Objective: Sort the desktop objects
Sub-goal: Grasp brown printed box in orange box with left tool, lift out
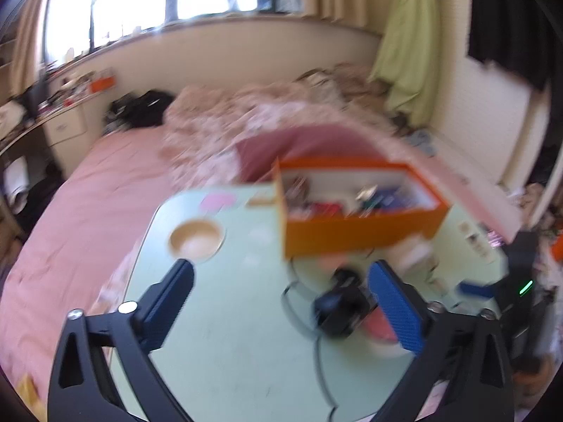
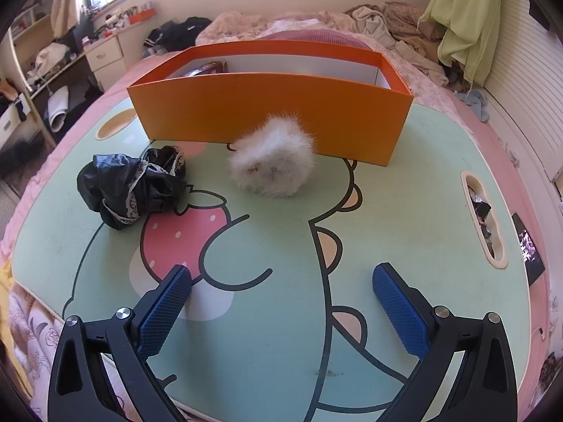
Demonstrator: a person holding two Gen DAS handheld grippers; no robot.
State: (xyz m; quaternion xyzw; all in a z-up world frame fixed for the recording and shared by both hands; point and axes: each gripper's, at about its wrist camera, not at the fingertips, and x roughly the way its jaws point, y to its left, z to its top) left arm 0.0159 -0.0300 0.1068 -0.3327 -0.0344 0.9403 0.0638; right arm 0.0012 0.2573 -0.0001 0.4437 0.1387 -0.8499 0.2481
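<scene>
Orange box (image 2: 271,105) sits at the far side of the counter (image 2: 404,211), already holding several items. Left to sort, by my reading: white fluffy ball (image 2: 272,161) just in front of the box, black lace-trimmed cloth (image 2: 130,186) to its left. Both grippers' fingers stand apart, empty: left gripper (image 1: 281,299), right gripper (image 2: 281,302). Counter rests on a pink bed (image 2: 116,91); cluttered room.

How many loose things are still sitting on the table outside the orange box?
2: a black crumpled bundle left of centre, and a white fluffy ball right against the orange box. The box may hide others behind it.
</scene>
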